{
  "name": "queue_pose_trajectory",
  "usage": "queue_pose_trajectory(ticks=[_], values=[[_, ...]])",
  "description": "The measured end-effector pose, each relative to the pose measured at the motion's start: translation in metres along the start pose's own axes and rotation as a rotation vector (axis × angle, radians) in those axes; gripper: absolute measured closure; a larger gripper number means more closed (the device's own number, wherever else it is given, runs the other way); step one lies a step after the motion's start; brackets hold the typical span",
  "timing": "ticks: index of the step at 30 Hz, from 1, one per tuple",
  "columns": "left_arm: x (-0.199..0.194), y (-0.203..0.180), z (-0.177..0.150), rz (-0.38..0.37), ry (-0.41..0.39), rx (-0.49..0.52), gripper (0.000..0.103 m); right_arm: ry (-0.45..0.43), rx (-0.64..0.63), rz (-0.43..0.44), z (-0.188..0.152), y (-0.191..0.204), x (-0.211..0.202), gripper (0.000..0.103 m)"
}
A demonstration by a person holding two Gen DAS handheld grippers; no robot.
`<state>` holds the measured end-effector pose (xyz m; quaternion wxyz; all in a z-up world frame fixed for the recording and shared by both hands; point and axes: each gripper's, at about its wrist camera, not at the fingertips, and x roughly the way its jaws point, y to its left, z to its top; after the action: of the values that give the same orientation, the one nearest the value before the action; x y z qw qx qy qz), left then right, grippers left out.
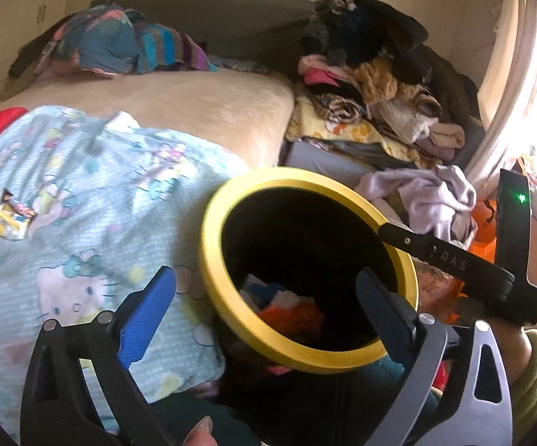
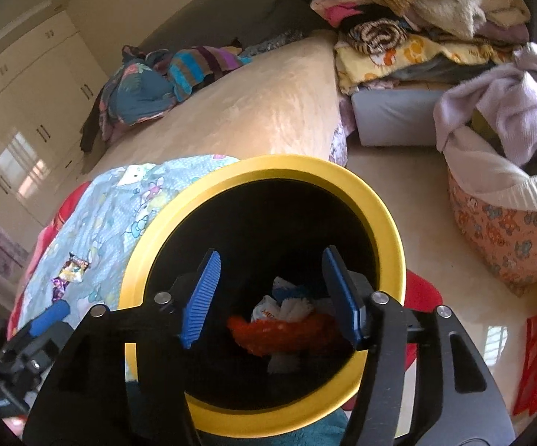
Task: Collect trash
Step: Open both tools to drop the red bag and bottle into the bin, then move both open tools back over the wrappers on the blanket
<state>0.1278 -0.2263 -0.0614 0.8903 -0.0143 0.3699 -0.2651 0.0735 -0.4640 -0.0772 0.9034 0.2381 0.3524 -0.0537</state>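
Beside the bed [image 2: 268, 111] stands a yellow-rimmed bin [image 2: 379, 200] with crumpled trash [image 2: 287, 319] inside; both the left claw [image 1: 264, 312] and right claw [image 2: 272, 297] gape empty above it.

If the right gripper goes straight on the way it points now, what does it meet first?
Most likely the trash inside the bin: the right gripper points into its mouth, at the orange wrapper. Depth is unclear.

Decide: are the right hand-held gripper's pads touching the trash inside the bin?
Apart. The right wrist view shows the pads open above the trash.
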Motion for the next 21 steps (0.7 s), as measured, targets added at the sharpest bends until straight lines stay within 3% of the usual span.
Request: queue_pose_trajectory(ticks=[21], values=[[-0.074, 0.063, 0.009, 0.164, -0.178, -0.12, 0.008, -0.081, -0.223, 0.103, -0.017, 0.078, -0.021, 0.042]])
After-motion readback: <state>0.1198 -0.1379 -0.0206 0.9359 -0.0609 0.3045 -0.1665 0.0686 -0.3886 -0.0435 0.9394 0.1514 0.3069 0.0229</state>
